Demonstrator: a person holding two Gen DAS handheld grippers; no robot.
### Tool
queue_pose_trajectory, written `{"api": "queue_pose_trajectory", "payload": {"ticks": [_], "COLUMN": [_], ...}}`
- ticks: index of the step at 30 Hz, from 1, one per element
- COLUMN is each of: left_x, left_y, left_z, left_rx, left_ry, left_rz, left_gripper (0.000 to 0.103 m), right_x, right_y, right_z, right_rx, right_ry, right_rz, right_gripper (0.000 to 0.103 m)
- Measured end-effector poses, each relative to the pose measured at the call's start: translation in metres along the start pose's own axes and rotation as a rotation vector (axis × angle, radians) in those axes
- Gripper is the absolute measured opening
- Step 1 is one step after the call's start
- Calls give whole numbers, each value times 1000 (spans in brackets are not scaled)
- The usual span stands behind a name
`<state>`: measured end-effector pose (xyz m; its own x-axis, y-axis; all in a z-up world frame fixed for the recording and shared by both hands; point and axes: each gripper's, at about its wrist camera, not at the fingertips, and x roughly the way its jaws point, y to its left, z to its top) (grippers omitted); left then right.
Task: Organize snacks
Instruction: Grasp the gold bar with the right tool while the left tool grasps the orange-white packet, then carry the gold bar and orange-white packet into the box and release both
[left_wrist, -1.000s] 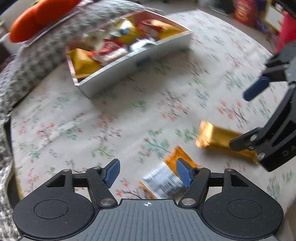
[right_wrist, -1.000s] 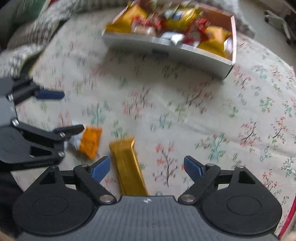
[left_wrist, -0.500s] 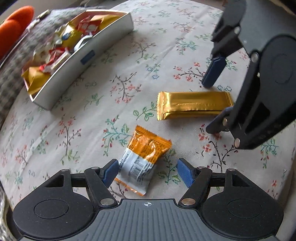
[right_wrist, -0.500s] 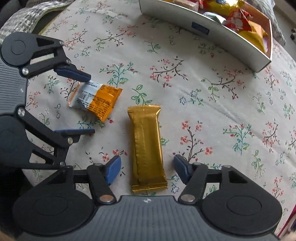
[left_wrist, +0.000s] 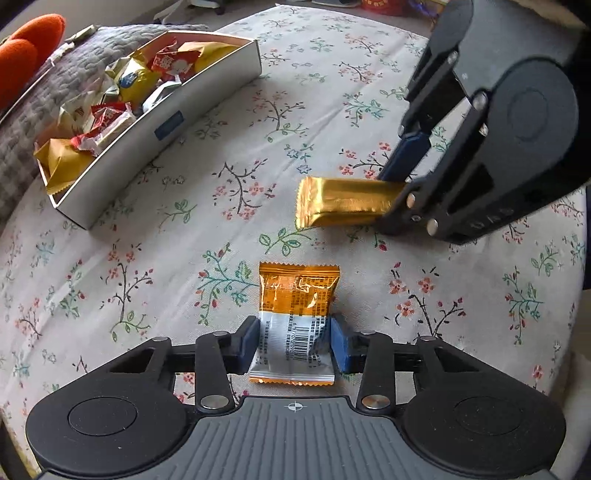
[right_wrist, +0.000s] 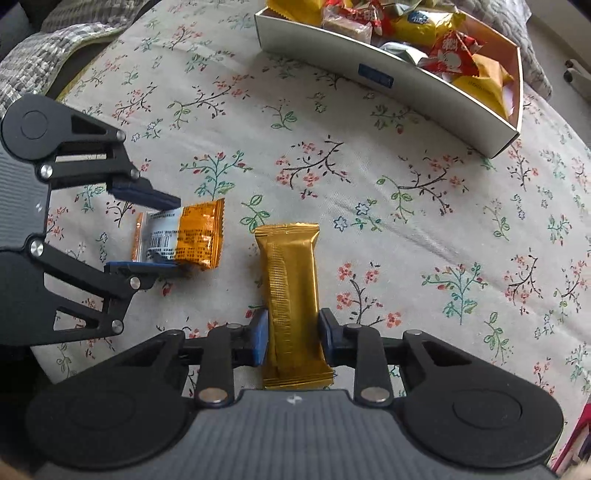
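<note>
Your left tool (left_wrist: 293, 345) pinches the orange packet (left_wrist: 295, 314), your right tool (right_wrist: 291, 339) the gold bar (right_wrist: 291, 280); the snack box (left_wrist: 162, 122) lies upper left of the left view.

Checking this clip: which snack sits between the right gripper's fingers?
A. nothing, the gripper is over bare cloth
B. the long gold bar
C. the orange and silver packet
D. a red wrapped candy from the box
B: in the right wrist view the right gripper has its blue pads against both sides of the long gold bar, while the orange and silver packet is in the left gripper.
</note>
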<state>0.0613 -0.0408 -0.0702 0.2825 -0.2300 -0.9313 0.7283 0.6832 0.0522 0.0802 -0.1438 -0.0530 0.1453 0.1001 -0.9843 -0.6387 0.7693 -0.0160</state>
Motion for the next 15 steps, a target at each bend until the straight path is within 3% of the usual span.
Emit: {"api": "queue_pose_trajectory", "payload": {"ticks": [7,15], "left_x": [0,3], "left_y": [1,13], "left_z": [4,10], "left_rx": [-41,-143], "left_ry": [15,36], "left_rz": [24,114], "left_gripper": [36,36], "right_x": [-8,-3], "right_y": [-10,-16], "right_z": [1,4], "right_rx": [25,55], "right_ry": [-24,-32], "right_rz": [-15,-47], "right_gripper": [26,26]}}
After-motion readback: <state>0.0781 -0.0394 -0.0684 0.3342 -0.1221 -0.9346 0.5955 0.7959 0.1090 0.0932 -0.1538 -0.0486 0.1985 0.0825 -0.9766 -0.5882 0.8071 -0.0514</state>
